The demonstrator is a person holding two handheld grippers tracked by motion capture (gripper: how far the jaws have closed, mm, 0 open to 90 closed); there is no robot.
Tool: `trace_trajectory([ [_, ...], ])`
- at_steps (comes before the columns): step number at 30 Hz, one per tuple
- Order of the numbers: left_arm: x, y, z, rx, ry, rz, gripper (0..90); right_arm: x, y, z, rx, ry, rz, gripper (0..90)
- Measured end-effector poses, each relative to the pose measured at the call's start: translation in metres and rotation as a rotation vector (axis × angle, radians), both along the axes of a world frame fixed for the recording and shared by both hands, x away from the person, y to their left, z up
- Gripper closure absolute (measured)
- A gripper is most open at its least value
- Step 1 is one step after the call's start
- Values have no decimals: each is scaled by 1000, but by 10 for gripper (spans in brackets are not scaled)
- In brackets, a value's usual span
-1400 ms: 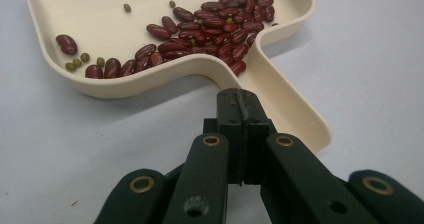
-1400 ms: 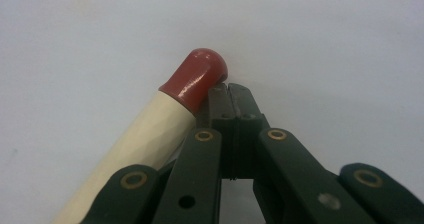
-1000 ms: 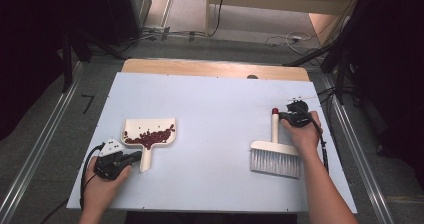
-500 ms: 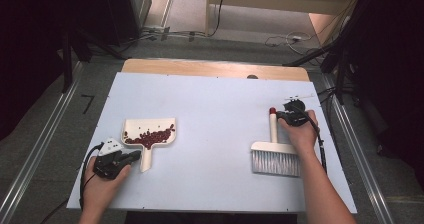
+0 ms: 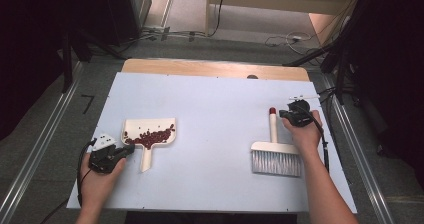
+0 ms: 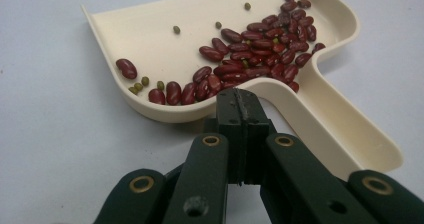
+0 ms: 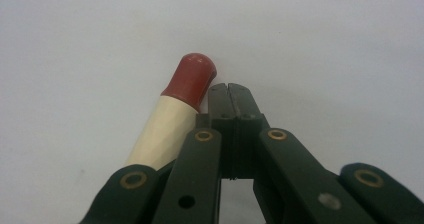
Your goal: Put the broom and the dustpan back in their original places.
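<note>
On the bench, the left gripper rests beside the bean-filled dustpan and the right gripper beside the brush handle's red tip — both pairs of fingers pressed together, holding nothing.

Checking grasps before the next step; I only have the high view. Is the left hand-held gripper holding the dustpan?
Observer: No. The left hand-held gripper is shut on nothing, tips close by the dustpan wall where the handle joins.
Operator: Right one on the brush?
Observer: No. The right hand-held gripper is shut beside the red cap, not around it.
Operator: Only red beans?
Observer: No, a few small green beans lie among them.
</note>
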State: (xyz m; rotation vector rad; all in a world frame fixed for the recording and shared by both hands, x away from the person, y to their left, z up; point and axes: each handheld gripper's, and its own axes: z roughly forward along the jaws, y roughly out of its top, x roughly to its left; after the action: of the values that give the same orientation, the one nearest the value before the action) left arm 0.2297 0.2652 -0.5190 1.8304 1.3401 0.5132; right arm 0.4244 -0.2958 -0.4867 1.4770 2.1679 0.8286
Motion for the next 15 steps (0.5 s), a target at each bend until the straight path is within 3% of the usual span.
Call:
trace_trajectory([
  [5,-2,2,0,-14,-6,11,900,-15,-6,7,27,-32,3,883],
  [7,-5,4,1,-26,-17,6,897,-23,-10,11,71,-45,4,852],
  [11,-11,5,6,-51,-59,-21,768,-40,-16,19,127,-72,48,707],
  [15,-18,3,14,-74,-126,-30,652,-56,-18,26,164,-127,94,441],
])
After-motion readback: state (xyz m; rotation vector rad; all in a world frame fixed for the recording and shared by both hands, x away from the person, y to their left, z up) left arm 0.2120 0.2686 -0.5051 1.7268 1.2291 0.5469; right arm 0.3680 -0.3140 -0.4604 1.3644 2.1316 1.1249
